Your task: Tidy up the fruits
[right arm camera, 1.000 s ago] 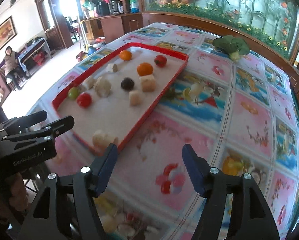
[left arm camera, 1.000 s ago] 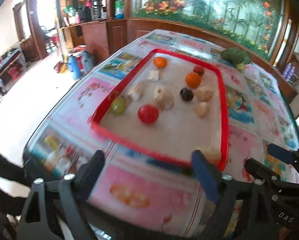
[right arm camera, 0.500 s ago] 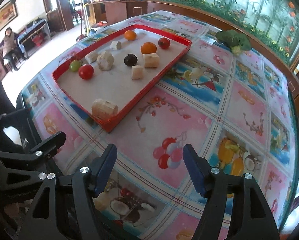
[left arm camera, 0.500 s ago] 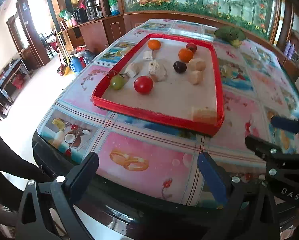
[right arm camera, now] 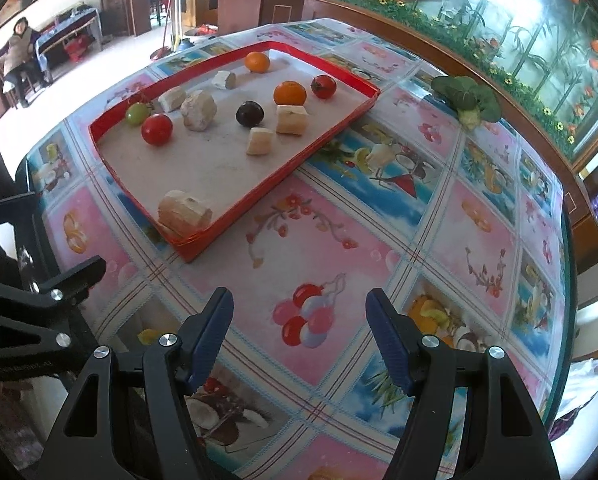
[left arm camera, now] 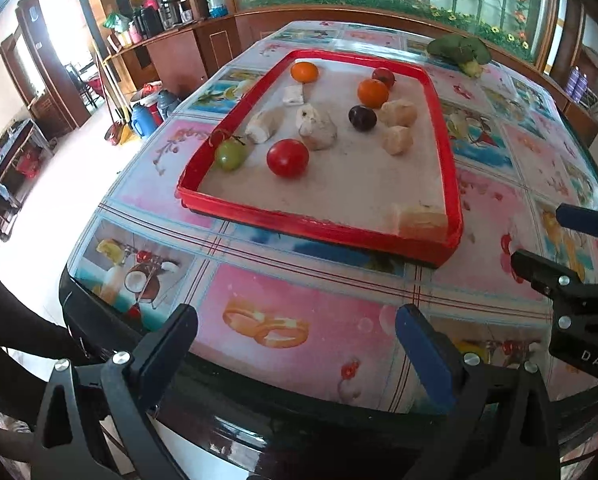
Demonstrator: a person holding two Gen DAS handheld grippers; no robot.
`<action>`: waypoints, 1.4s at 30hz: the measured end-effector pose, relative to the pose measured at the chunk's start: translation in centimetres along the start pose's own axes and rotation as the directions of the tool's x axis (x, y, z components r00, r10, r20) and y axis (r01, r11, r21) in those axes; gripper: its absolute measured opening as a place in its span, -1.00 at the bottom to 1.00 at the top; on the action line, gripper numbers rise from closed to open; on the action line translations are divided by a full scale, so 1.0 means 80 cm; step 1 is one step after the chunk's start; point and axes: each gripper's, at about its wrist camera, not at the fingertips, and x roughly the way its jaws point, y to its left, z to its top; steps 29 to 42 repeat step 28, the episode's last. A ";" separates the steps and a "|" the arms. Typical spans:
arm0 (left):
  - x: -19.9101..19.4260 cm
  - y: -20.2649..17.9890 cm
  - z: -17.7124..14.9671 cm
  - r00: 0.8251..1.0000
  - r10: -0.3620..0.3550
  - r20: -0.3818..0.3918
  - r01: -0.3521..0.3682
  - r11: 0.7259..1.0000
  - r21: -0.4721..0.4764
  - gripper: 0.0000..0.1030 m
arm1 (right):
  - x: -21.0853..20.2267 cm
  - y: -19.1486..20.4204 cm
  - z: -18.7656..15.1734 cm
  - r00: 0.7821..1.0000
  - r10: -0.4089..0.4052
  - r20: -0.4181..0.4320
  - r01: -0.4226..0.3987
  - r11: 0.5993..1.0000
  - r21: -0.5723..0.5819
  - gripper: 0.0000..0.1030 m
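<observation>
A red-rimmed tray (left arm camera: 319,228) (right arm camera: 283,176) lies on the table. In it are a red tomato (left arm camera: 287,157) (right arm camera: 156,129), a green fruit (left arm camera: 230,154) (right arm camera: 137,113), two orange fruits (left arm camera: 373,93) (right arm camera: 290,93), a dark plum (left arm camera: 362,117) (right arm camera: 250,113), a small red tomato (left arm camera: 383,77) (right arm camera: 323,86) and several pale chunks (left arm camera: 419,218) (right arm camera: 184,213). My left gripper (left arm camera: 295,344) is open and empty over the table's near edge. My right gripper (right arm camera: 299,328) is open and empty, right of the tray's near corner.
A green leafy vegetable (left arm camera: 459,50) (right arm camera: 469,98) lies on the table beyond the tray. The table has a patterned cloth (right arm camera: 339,240) and a dark rim. A wooden planter wall runs behind. A person (right arm camera: 17,60) sits far left.
Both grippers have pulled back from the tray toward the table's near edge. The tray and its contents have not moved.
</observation>
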 end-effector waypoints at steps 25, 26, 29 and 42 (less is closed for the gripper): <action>0.018 -0.017 0.012 0.989 -0.145 -0.036 0.145 0.989 -0.006 0.95 | 0.019 -0.004 0.016 1.000 0.003 -0.028 -0.003 1.000 0.001 0.32; 0.019 -0.018 0.013 0.988 -0.146 -0.045 0.146 0.989 -0.004 0.95 | 0.020 -0.004 0.016 1.000 0.003 -0.029 -0.002 1.000 0.003 0.32; 0.022 -0.020 0.013 0.989 -0.141 -0.051 0.141 0.990 0.002 0.95 | 0.021 -0.006 0.017 1.000 0.004 -0.030 -0.003 1.000 0.007 0.32; 0.022 -0.020 0.013 0.989 -0.141 -0.051 0.141 0.990 0.002 0.95 | 0.021 -0.006 0.017 1.000 0.004 -0.030 -0.003 1.000 0.007 0.32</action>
